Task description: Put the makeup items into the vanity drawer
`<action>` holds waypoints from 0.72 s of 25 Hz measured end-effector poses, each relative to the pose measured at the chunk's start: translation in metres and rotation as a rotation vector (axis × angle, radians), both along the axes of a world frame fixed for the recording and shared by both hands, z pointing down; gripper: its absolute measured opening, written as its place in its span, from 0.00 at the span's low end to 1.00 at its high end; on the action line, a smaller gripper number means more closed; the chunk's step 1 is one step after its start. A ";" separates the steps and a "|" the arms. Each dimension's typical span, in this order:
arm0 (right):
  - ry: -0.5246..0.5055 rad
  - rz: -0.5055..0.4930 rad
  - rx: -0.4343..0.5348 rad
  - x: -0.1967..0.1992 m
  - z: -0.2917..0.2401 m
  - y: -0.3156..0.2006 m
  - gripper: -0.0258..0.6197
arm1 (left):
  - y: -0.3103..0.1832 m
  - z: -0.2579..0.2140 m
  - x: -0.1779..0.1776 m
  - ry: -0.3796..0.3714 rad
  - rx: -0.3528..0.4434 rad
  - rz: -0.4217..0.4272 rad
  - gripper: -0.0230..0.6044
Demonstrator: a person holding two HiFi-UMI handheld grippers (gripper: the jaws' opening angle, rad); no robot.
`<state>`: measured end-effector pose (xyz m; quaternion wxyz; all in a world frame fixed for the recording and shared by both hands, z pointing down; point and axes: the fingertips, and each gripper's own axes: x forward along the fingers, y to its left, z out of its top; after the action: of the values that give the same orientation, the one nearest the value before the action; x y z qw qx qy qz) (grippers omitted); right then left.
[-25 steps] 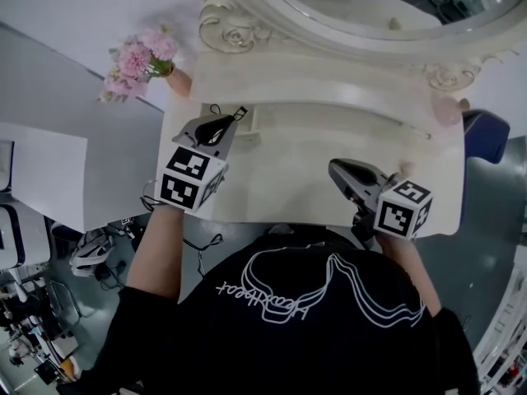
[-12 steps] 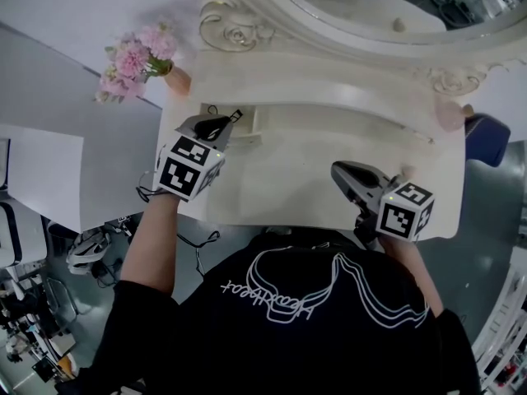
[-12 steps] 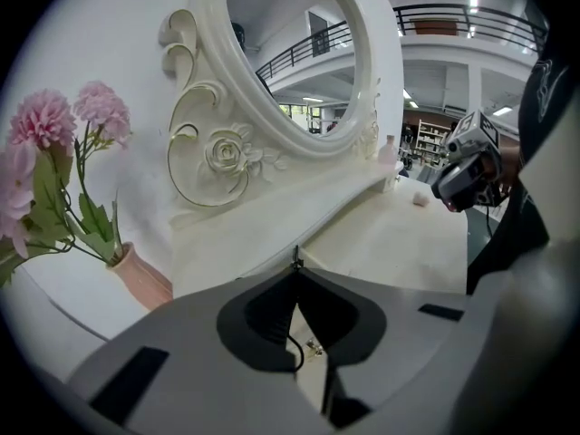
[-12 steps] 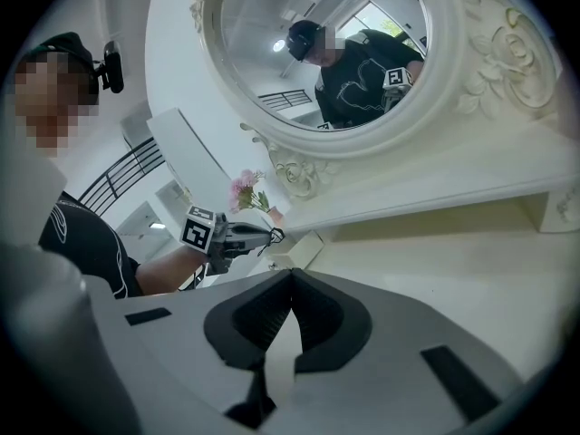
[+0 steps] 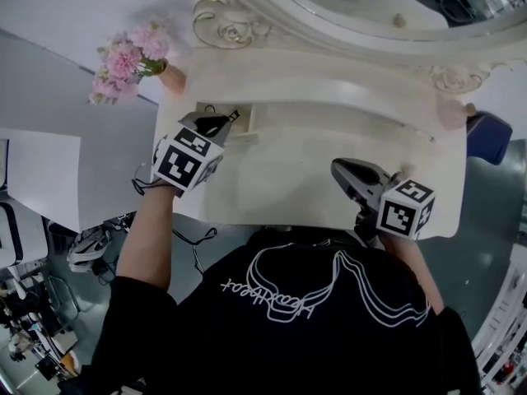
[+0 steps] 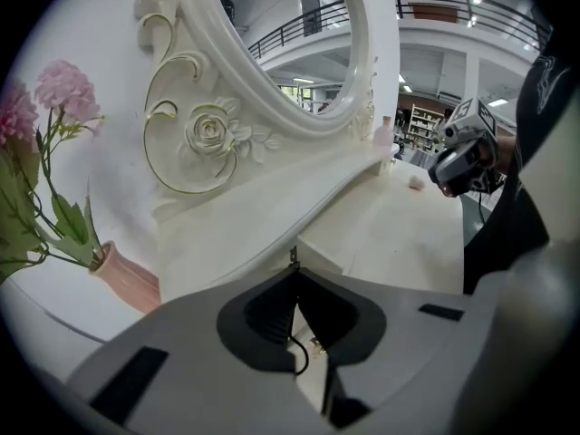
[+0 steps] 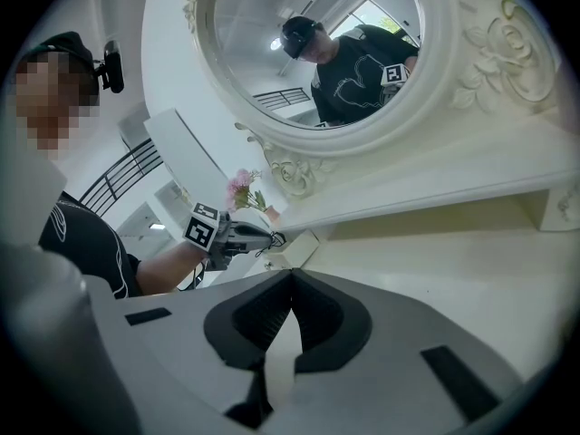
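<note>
Risk centred on the left gripper (image 6: 294,275), jaws all but together on a small dark item (image 6: 299,358) with a thin looped cord and a glint of gold, too small to name. Poised tilted downward right at the drawer (image 5: 249,124), apparently pulled out from the left end of the vanity's (image 5: 288,179) raised shelf, near the pink vase (image 5: 175,79) of flowers (image 5: 128,60). Pinched only by a thin part, so liable to slip or swing on release and land on the tabletop beside the drawer rather than inside. Could also snag its loop on a jaw and come back out with the gripper. Narrow opening, little margin: with a knock against the drawer front, likely to nudge it shut or shake the shelf. Hard to confirm from above a true line-up over the opening. No help from the right gripper (image 5: 336,166), closed on nothing, hovering over the front right of the tabletop, well apart from the drawer.
</note>
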<state>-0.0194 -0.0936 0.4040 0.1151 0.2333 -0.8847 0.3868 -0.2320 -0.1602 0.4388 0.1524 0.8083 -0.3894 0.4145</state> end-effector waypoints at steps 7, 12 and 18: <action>-0.006 0.006 -0.002 0.004 0.001 -0.002 0.04 | -0.005 0.006 0.006 -0.033 -0.043 0.058 0.06; -0.008 0.010 -0.005 0.009 0.003 -0.002 0.04 | -0.009 0.013 0.007 -0.073 -0.061 0.095 0.06; -0.007 0.019 -0.010 0.015 0.003 0.000 0.04 | -0.013 0.019 0.005 -0.141 -0.054 0.131 0.07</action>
<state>-0.0048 -0.0936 0.4074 0.1097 0.2399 -0.8808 0.3931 -0.2270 -0.1736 0.4581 0.1190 0.7963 -0.3343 0.4900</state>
